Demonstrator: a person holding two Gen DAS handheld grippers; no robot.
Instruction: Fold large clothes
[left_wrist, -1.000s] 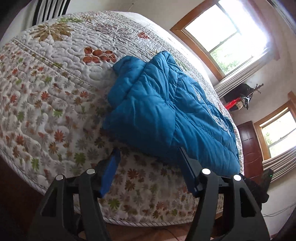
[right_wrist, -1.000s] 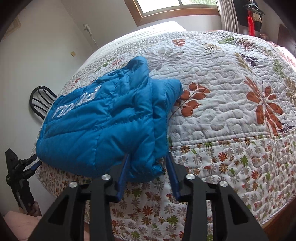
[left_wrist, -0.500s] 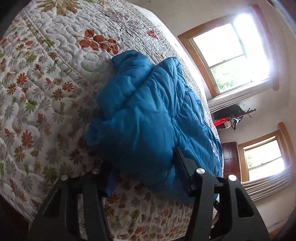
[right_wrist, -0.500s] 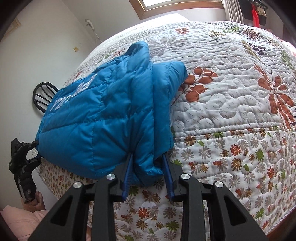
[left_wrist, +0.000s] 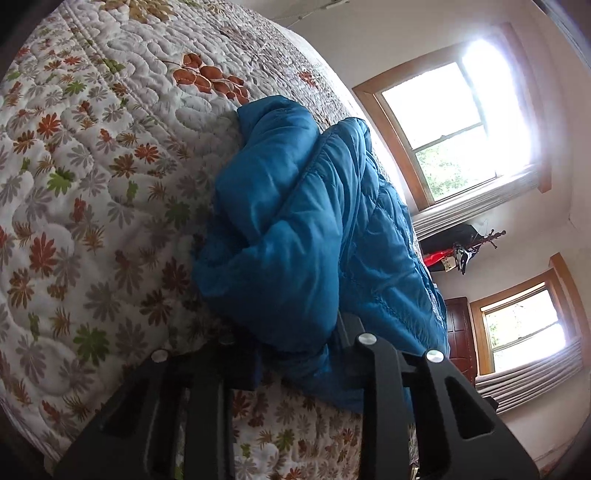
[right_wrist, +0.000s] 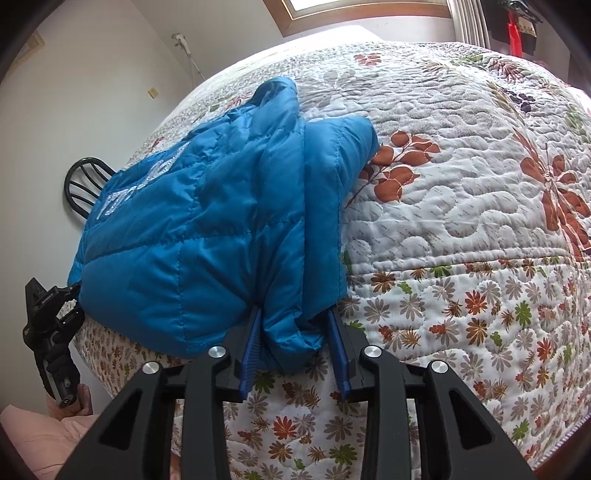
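**Right wrist view: both grippers on the near edge of the blue jacket**

Right wrist view shows a blue puffer jacket (right_wrist: 207, 236) lying folded near the edge of a bed, on a quilted bedspread (right_wrist: 461, 229) printed with orange, grey and green leaves. Pale lettering runs across the jacket's upper left part, too foreshortened to read. One sleeve end sticks out to the right, beside a rust-coloured leaf sprig on the quilt.

The right gripper (right_wrist: 295, 354) is clamped on the jacket's near corner: a thick bunch of blue fabric fills the gap between its two blue pads (right_wrist: 251, 354), which press into it from both sides.

In the left wrist view the jacket (left_wrist: 295, 236) bulges up close before the camera, its near edge spilling over the left gripper (left_wrist: 295, 363). Its jaws have just been closing, and puffy fabric sits bunched between them; the tips are buried in the cloth and in shadow, yet the material looks pinched from both sides. From the right wrist view this gripper (right_wrist: 51, 332) appears at the jacket's far left corner, held by a hand with a pink sleeve (right_wrist: 33, 439) below it.

Further out, a dark chair back (right_wrist: 83, 184) stands against the white wall behind the jacket. Two wood-framed windows (left_wrist: 454, 125) let in bright light, and a dark wooden door (left_wrist: 458, 332) stands between them lower down.
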